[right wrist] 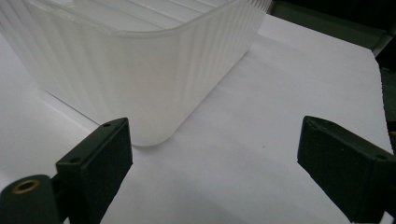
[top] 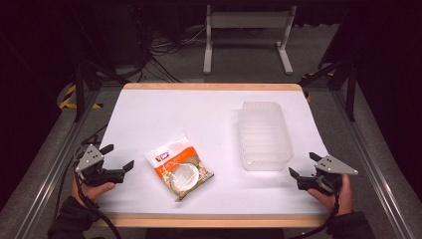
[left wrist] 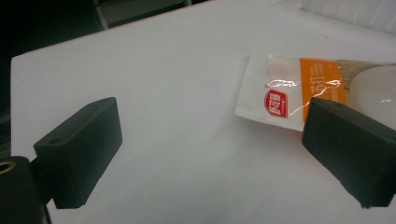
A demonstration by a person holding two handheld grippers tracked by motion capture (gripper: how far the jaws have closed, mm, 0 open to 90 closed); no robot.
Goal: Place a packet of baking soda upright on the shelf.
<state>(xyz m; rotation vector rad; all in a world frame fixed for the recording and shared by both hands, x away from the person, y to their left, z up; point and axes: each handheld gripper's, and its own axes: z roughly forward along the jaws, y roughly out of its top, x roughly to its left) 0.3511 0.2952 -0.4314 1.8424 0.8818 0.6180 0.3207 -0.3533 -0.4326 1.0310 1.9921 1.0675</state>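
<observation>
The left claw (top: pixel 118 157) rests low over the white tabletop (top: pixel 199 114), its jaws spread wide and gripping nothing. Just ahead of it and off toward its right jaw lies the snack packet (top: pixel 179 168), flat on the tabletop, orange and white with a red logo; claw and packet stand apart. The right claw (top: pixel 302 165) is likewise released, jaws wide and empty. The ribbed translucent bin (top: pixel 264 134) stands just beyond its left jaw, near but not touching.

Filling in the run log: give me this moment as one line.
left gripper: open, beside snack packet | right gripper: open, near ribbed bin | nothing held
</observation>
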